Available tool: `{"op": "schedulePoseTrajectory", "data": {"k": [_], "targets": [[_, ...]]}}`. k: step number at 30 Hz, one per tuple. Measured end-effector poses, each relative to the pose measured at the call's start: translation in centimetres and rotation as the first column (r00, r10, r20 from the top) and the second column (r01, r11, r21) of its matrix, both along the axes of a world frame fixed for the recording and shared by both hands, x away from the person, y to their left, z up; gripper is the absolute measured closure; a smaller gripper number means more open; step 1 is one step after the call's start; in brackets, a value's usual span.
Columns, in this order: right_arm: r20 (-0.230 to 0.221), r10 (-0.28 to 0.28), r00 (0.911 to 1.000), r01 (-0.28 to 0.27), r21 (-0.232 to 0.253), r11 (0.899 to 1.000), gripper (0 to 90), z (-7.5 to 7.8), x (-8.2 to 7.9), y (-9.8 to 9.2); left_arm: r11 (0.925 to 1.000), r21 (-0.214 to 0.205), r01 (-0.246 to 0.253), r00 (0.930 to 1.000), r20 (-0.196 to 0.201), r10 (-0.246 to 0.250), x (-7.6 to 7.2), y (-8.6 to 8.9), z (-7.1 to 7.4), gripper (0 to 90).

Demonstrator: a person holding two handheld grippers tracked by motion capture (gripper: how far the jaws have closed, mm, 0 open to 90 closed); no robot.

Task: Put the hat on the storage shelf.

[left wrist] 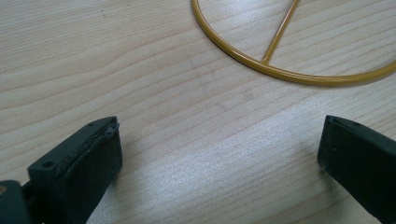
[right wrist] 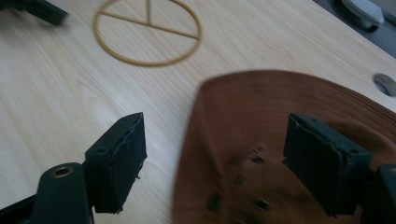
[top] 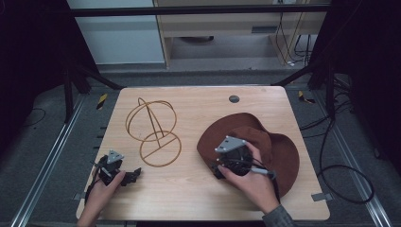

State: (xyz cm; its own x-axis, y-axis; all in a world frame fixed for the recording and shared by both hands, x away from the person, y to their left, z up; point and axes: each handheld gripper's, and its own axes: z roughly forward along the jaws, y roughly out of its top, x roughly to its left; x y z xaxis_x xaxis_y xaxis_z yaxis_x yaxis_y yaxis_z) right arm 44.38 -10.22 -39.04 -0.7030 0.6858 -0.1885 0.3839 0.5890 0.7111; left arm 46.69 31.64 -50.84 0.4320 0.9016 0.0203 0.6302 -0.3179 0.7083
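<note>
My right gripper (top: 226, 160) hangs open over the hat (top: 279, 151) at lower right of the high view, jaws wide with nothing pinched; the brim lies just below and between them. The wire stand (top: 153, 132) sits left of centre, well apart. My left gripper (top: 124, 176), also open and empty, rests nearer the stand's ring base.

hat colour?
Brown, a reddish brown hat; clearest in the high view.
</note>
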Motion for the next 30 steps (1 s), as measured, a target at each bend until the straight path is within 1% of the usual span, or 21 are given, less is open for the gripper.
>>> {"op": "schedulePoseTrajectory", "data": {"k": [2,3,6,7,8,10,11,12,13,14,15,16,17,18,19,20,23,24,26,29,30], "targets": [[-0.022,-0.011,0.9997,0.011,-0.001,1.0,18.9,0.1,0.4,-1.2,1.0,0.0,0.0,1.0,0.0,0.0,0.0,0.0,0.0,0.0],[-0.036,-0.029,0.9989,0.029,0.005,1.0,19.2,0.1,0.6,-1.8,1.0,0.0,0.0,1.0,0.0,0.0,0.0,0.0,0.0,0.0],[-0.039,-0.062,0.9973,0.062,-0.005,0.998,18.7,0.4,0.8,-3.1,1.0,-0.003,-0.002,1.0,0.002,0.002,0.0,0.0,0.0,0.0],[-0.046,-0.065,0.9969,0.065,-0.001,0.998,18.1,0.5,0.9,-3.4,1.0,-0.003,-0.002,1.0,0.002,0.002,0.0,0.0,0.0,0.0],[-0.058,-0.059,0.9966,0.06,0.001,0.998,17.3,0.6,1.0,-3.8,1.0,-0.003,-0.002,1.0,0.002,0.002,0.0,0.0,0.0,0.0],[-0.103,-0.053,0.9932,0.053,0.002,0.999,16.3,0.7,1.4,-4.5,1.0,-0.003,-0.001,1.0,0.002,0.001,0.0,0.0,0.0,0.0],[-0.119,-0.056,0.9914,0.055,-0.007,0.998,16.3,0.8,1.6,-4.9,1.0,-0.003,-0.001,1.0,0.002,0.001,0.0,0.0,0.0,0.0],[-0.119,-0.056,0.9914,0.055,-0.007,0.998,16.3,0.8,1.6,-4.9,1.0,-0.003,-0.001,1.0,0.002,0.001,0.0,0.0,0.0,0.0],[-0.123,-0.076,0.9894,0.072,-0.041,0.997,16.0,0.9,2.0,-5.7,1.0,-0.003,-0.001,1.0,0.002,0.001,0.0,0.0,0.0,0.0],[-0.13,-0.085,0.9878,0.079,-0.051,0.996,15.2,1.0,2.2,-6.2,1.0,-0.003,-0.001,1.0,0.002,0.001,0.0,0.0,0.0,0.0],[-0.13,-0.085,0.9878,0.079,-0.051,0.996,15.2,1.0,2.2,-6.2,1.0,-0.003,-0.001,1.0,0.002,0.001,0.0,0.0,0.0,0.0],[-0.146,-0.098,0.9844,0.092,-0.043,0.995,14.6,1.3,2.6,-7.2,1.0,-0.003,-0.001,1.0,0.002,0.001,0.0,0.0,0.0,0.0],[-0.146,-0.098,0.9844,0.092,-0.043,0.995,14.6,1.3,2.6,-7.2,1.0,-0.003,-0.001,1.0,0.002,0.001,0.0,0.0,0.0,0.0],[-0.157,-0.109,0.9816,0.104,-0.038,0.994,14.6,1.5,3.0,-8.1,1.0,-0.003,-0.001,1.0,0.002,0.001,0.0,0.0,0.0,0.0],[-0.157,-0.109,0.9816,0.104,-0.038,0.994,14.6,1.5,3.0,-8.1,1.0,-0.003,-0.001,1.0,0.002,0.001,0.0,0.0,0.0,0.0],[-0.17,-0.111,0.9791,0.104,-0.051,0.993,14.8,1.7,3.3,-8.8,1.0,-0.003,-0.001,1.0,0.002,0.001,0.0,0.0,0.0,0.0],[-0.186,-0.108,0.9766,0.098,-0.061,0.993,14.3,1.9,3.6,-9.2,1.0,-0.005,-0.002,1.0,0.002,0.002,0.0,-0.1,0.0,0.0],[-0.196,-0.104,0.975,0.09,-0.08,0.993,13.9,1.9,4.0,-9.5,1.0,-0.006,-0.004,1.0,0.002,0.004,0.0,-0.1,0.0,0.0],[-0.202,-0.101,0.9741,0.084,-0.092,0.992,13.4,2.1,4.4,-9.6,1.0,-0.005,-0.004,1.0,0.002,0.004,0.0,-0.1,0.0,0.0],[-0.215,-0.096,0.9719,0.078,-0.091,0.993,12.3,2.4,4.9,-9.7,1.0,-0.006,-0.004,1.0,0.002,0.004,0.0,-0.1,0.0,0.0],[-0.222,-0.089,0.9711,0.069,-0.096,0.993,12.1,2.6,5.3,-9.9,1.0,-0.006,-0.004,1.0,0.002,0.004,0.0,-0.1,0.0,0.0]]}}
